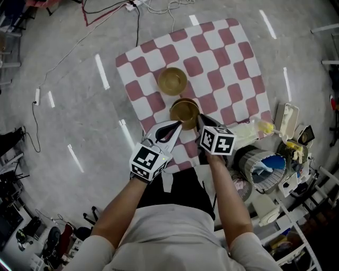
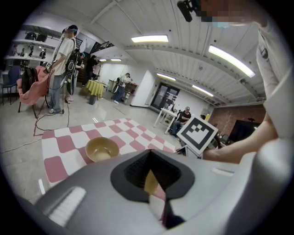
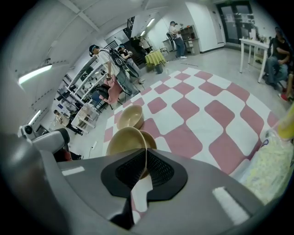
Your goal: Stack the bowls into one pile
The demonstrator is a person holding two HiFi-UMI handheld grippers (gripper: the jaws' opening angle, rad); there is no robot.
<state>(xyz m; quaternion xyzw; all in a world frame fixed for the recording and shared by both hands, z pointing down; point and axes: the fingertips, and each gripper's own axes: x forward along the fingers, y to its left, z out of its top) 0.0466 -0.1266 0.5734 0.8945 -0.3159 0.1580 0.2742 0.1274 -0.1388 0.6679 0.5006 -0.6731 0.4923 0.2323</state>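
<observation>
Three tan bowls lie on a red-and-white checked cloth [image 1: 222, 58]. The far bowl [image 1: 172, 80] [image 2: 102, 149] [image 3: 130, 117] stands alone. Nearer me, one bowl [image 1: 184, 112] [image 3: 125, 140] sits tilted in a second bowl [image 3: 149, 139]. My right gripper [image 1: 200, 120] [image 3: 146, 158] is shut on the tilted bowl's right rim. The left gripper [image 1: 179, 125] [image 2: 150, 176] meets the near pile's left rim, and a tan sliver of bowl shows between its closed jaws. The right gripper's marker cube [image 2: 197, 134] appears in the left gripper view.
A yellow-white plastic bag [image 1: 249, 129] [image 3: 275, 156] lies at the cloth's right corner, beside a round bin [image 1: 265, 166] and cluttered shelving. Cables [image 1: 106, 13] run over the grey floor beyond the cloth. People stand and sit far off in the room.
</observation>
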